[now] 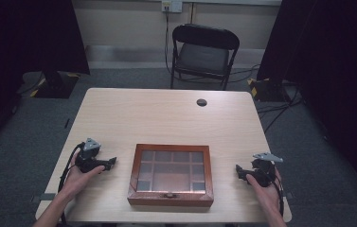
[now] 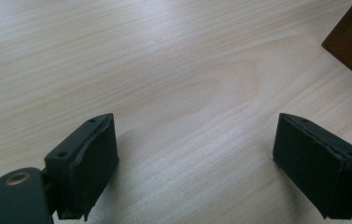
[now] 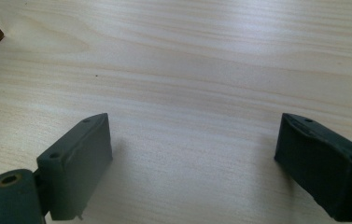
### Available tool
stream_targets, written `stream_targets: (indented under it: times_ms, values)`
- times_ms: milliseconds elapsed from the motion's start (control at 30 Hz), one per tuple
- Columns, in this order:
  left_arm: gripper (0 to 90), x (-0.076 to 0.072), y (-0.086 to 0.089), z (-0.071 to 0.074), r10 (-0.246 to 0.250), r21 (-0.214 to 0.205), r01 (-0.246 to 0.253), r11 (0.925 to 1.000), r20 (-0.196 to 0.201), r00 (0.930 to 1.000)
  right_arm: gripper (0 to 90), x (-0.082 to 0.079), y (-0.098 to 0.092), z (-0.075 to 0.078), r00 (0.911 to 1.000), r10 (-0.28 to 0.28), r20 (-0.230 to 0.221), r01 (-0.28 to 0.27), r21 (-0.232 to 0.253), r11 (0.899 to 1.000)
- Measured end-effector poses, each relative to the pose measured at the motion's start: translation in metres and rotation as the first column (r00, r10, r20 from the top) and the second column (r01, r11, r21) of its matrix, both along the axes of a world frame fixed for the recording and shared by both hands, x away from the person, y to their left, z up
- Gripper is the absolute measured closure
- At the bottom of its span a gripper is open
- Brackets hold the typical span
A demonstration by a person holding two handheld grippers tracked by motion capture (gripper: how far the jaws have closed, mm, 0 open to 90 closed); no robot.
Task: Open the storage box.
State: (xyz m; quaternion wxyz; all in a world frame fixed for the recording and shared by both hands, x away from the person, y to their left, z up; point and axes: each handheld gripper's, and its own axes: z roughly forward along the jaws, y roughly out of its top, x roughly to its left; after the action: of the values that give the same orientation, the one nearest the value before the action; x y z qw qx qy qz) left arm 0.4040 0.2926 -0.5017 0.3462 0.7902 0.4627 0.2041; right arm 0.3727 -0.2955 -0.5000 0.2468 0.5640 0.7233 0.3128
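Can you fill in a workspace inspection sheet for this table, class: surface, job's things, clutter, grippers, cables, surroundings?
Surface: pale wooden table, with a round grommet hole near its far edge.
Job's things: wooden box with a glass grid lid, closed, at the near edge between the grippers.
Clutter: nothing seen.
Grippers: left gripper and right gripper both open, empty, apart from the box.
Cables: one trails from each gripper; more lie on the floor at right.
Surroundings: black folding chair, grey carpet, dark curtains.
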Motion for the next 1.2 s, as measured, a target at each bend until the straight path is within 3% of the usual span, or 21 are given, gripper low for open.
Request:
stream_targets:
  times_ms: [133,300,433,567,667,700,767,933,1133,1167,1200]
  values:
    - [13.2,0.000,0.000,0.000,-0.002,0.000,0.002,1.0000,0.000,1.0000,10.7,0.000,-0.001,0.000,1.0000,0.007,0.002,-0.007,-0.003,1.000]
    - [13.2,0.000,0.000,0.000,-0.002,0.000,0.002,1.0000,0.000,1.0000,17.8,-0.002,0.000,0.003,0.9989,0.045,-0.011,-0.045,0.003,0.999]
    - [13.2,0.000,0.000,0.000,-0.001,0.000,0.001,1.0000,0.000,1.0000,14.7,-0.002,0.005,0.005,0.9968,0.072,-0.033,-0.073,-0.004,0.997]
    - [13.2,0.000,0.000,0.000,-0.001,0.000,0.001,1.0000,0.000,1.0000,15.6,-0.003,0.011,0.008,0.9948,0.100,-0.023,-0.100,-0.004,0.995]
    - [13.2,0.000,0.000,0.000,-0.002,0.000,0.002,1.0000,0.000,1.0000,16.6,-0.003,0.016,0.014,0.9897,0.141,-0.024,-0.140,0.022,0.990]
    - [13.2,0.000,0.000,0.000,-0.001,0.000,0.001,1.0000,0.000,1.0000,19.4,-0.003,0.015,0.023,0.9874,0.158,-0.006,-0.158,0.043,0.987]
    - [13.2,0.000,0.000,0.000,-0.002,0.000,0.002,1.0000,-0.001,1.0000,19.8,-0.004,0.015,0.027,0.9872,0.159,0.009,-0.160,0.055,0.986]
    - [13.1,0.000,0.000,0.000,-0.003,-0.001,0.003,1.0000,-0.001,1.0000,25.6,-0.006,0.022,0.036,0.9771,0.213,-0.002,-0.212,0.092,0.973]
    - [13.0,0.001,0.000,0.000,-0.008,-0.004,0.008,1.0000,-0.003,1.0000,30.2,-0.006,0.036,0.052,0.9619,0.273,0.018,-0.273,0.125,0.954]
    - [13.0,0.001,0.000,0.000,-0.008,-0.006,0.008,0.9999,-0.003,1.0000,30.0,-0.007,0.040,0.054,0.9570,0.289,0.019,-0.290,0.123,0.949]
    - [12.9,0.001,0.000,0.000,-0.008,-0.006,0.008,1.0000,-0.003,1.0000,30.1,-0.007,0.045,0.059,0.9463,0.323,0.020,-0.322,0.130,0.938]
